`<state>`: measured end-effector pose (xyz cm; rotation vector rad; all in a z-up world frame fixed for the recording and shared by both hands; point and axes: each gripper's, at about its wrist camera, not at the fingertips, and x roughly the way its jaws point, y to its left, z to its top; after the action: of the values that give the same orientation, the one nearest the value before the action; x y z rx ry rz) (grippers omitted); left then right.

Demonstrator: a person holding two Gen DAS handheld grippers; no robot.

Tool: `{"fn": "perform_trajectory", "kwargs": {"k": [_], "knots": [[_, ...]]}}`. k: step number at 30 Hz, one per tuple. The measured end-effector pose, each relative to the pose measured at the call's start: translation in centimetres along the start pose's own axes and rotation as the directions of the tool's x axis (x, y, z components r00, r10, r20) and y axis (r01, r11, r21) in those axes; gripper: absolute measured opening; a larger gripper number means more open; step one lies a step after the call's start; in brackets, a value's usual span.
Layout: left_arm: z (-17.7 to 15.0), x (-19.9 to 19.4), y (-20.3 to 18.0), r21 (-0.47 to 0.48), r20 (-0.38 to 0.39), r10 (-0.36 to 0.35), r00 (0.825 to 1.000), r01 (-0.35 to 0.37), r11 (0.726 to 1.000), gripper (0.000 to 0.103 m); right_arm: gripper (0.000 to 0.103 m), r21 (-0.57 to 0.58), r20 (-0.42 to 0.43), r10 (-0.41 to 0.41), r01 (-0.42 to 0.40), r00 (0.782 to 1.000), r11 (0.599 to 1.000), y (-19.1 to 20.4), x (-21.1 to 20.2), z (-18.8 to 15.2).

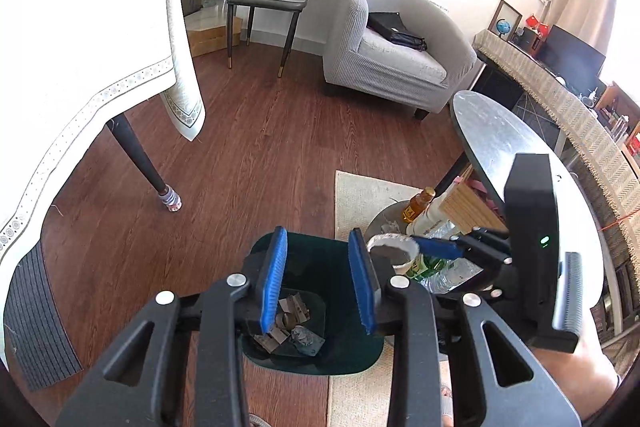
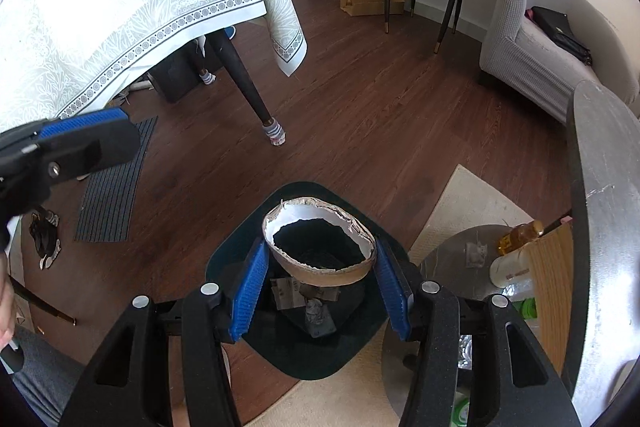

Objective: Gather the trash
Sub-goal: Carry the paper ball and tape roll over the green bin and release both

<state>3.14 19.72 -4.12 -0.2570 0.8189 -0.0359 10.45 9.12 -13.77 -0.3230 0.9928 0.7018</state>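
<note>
Right gripper (image 2: 320, 287) is gripping a torn paper bowl (image 2: 320, 247) between its 2 blue pads while I am holding it directly over the dark green trash bin (image 2: 236, 251). Left gripper (image 1: 320, 283) is hanging over the same bin, jaws apart and holding nothing, with scraps (image 1: 288, 327) lying inside.

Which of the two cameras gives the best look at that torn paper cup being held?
The right wrist view: the torn brown paper cup sits centred between the right gripper jaws, its ragged white rim and dark inside plain. The left wrist view shows only part of its rim, behind a blue pad.
</note>
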Motion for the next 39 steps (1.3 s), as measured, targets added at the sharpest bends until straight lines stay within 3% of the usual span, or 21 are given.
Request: {"fn": "perform_trajectory", "kwargs": {"k": [10, 14, 19, 24, 26, 29, 39], "knots": [[1.2, -1.6, -1.0, 0.013, 0.044, -0.011, 0.999, 0.010, 1.000, 0.033, 0.055, -0.028, -0.070, -0.011, 0.009, 0.997, 1.000, 0.6, 2.5, -1.3], [1.5, -2.0, -1.2, 0.015, 0.054, -0.006, 0.999, 0.005, 1.000, 0.033, 0.069, -0.042, -0.114, -0.010, 0.005, 0.993, 0.999, 0.8, 3.7, -2.1], [2.0, -2.4, -1.4, 0.011, 0.073, -0.008, 0.997, 0.008, 1.000, 0.033, 0.069, -0.037, -0.117, 0.008, -0.012, 0.993, 0.999, 0.4, 3.6, -2.7], [2.5, -2.8, -2.1, 0.025, 0.090, -0.013, 0.996, 0.011, 1.000, 0.033, 0.069, -0.038, -0.081, 0.028, -0.032, 0.996, 0.999, 0.4, 2.2, -2.4], [2.7, -3.0, -2.5, 0.031, 0.096, -0.012, 0.995, 0.010, 0.999, 0.033, 0.060, -0.050, -0.057, 0.040, -0.043, 0.998, 0.998, 0.5, 1.3, -2.2], [3.1, -3.5, -2.9, 0.037, 0.114, -0.018, 0.993, 0.014, 0.999, 0.033, 0.056, -0.065, -0.013, 0.057, -0.058, 0.998, 0.996, 0.6, -0.5, -1.8], [3.8, -4.9, -5.0, 0.044, 0.173, -0.050, 0.984, 0.043, 0.998, 0.036, 0.051, -0.068, 0.152, 0.057, -0.047, 0.987, 0.997, -1.0, -7.7, -0.7]]}}
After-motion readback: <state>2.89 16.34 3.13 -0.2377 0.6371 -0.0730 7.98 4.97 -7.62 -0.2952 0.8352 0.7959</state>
